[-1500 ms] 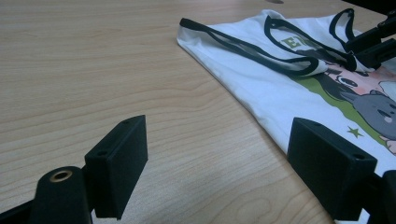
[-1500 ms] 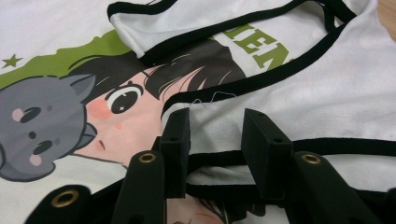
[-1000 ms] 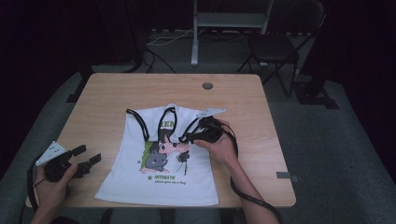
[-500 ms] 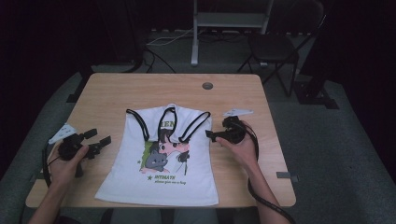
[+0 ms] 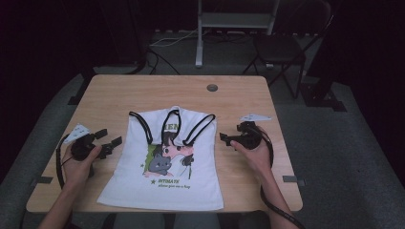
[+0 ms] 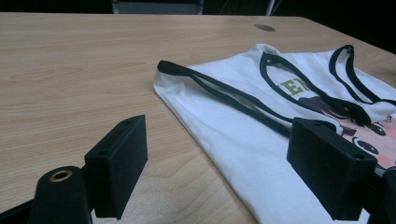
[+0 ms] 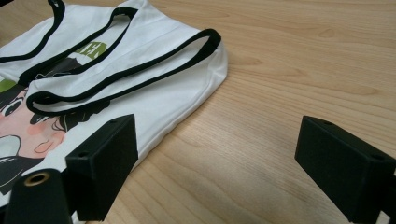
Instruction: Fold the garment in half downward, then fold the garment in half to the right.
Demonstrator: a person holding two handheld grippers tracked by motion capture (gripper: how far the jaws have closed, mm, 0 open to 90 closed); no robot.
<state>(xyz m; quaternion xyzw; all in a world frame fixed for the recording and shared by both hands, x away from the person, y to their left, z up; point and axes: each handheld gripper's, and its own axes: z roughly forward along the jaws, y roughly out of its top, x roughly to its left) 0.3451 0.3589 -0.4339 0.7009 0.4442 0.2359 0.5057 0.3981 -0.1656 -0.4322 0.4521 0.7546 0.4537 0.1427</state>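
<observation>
Two black grippers, one in each hand. Left gripper [image 5: 109, 140] left of the white shirt [image 5: 165, 162], right gripper [image 5: 227, 140] right of it. Flat, blocky black jaws with small round screw holes. A brass ring at the base of one jaw on each. A pale grey three-cornered plate on top. A black cable looping back along each forearm. Bare forearms, no sleeves.

The left gripper [image 6: 217, 175] hangs wide open just above the tabletop [image 6: 70, 70], beside the white tank top's [image 6: 243, 121] black-trimmed strap
</observation>
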